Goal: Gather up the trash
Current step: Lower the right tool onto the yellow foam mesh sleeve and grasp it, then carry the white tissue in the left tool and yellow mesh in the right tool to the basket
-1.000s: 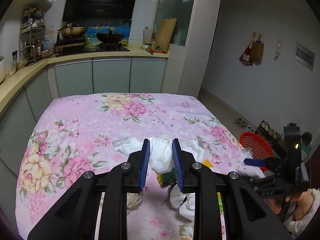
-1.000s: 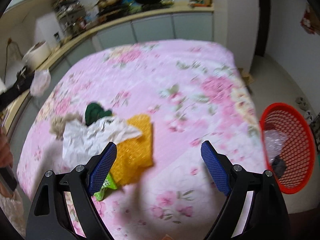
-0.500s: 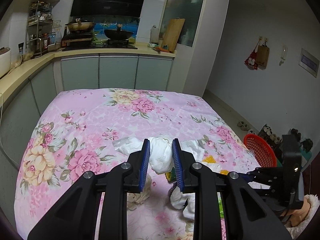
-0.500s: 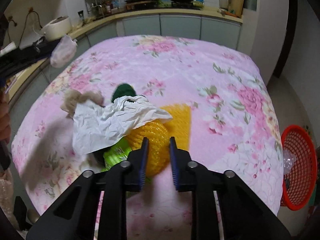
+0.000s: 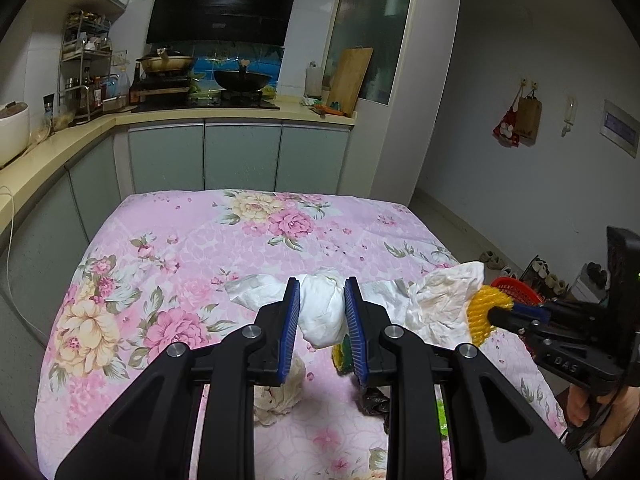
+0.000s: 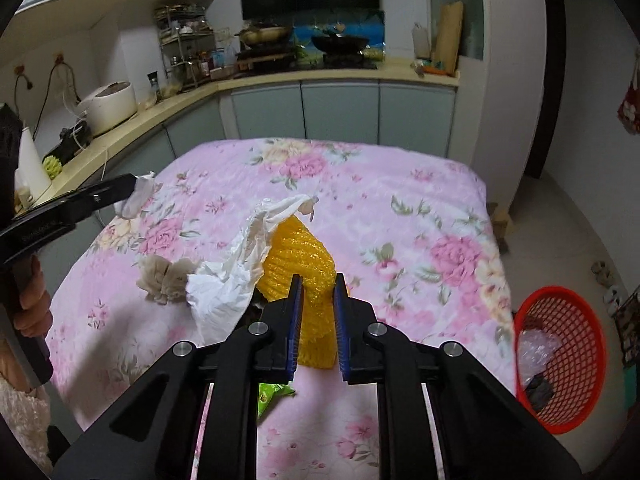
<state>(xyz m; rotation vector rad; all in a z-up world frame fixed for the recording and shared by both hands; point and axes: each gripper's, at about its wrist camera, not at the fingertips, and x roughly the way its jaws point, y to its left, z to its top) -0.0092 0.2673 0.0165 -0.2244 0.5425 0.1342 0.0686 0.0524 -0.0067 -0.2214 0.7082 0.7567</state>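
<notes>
Trash collection, midway. Left hand-held gripper (image 5: 320, 312) clamped on white tissue wad (image 5: 322, 314); right hand-held gripper (image 6: 318, 316) clamped on yellow foam net (image 6: 304, 264), crumpled paper (image 6: 240, 272) draped alongside. Red basket (image 6: 560, 360) beside desk (image 6: 420, 232), partly filled. Beige wad (image 6: 162, 278), green wrapper (image 6: 270, 396) left on desk.

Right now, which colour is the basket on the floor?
Red basket, seen best in the right wrist view.

The right gripper (image 5: 496, 315) body reads "DAS".
</notes>
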